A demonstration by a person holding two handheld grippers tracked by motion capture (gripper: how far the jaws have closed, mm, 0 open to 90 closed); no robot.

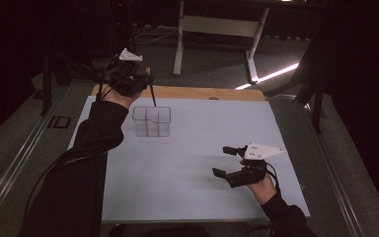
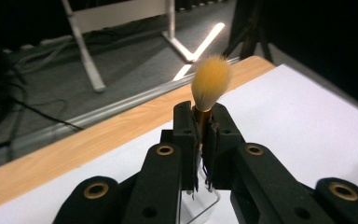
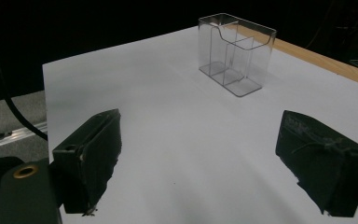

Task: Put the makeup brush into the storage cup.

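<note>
Your left gripper is stretched far out on your long dark sleeve with its jaws squeezed tight together, while your right gripper sits near you, jaws wide apart.

Brush handle hidden in the clamp, frames cropping the rest

In the left gripper view the brush shows its orange bristle tuft and a sliver of ferrule; the rest of the handle is covered by the closed jaws of the left hand-held gripper, and the clear organizer beneath is cut off by the bottom edge. In the high view the brush is a thin dark line, its tip too small to place in a compartment. The right hand-held gripper has its outer jaw cropped at the frame's lower right corner.
</note>
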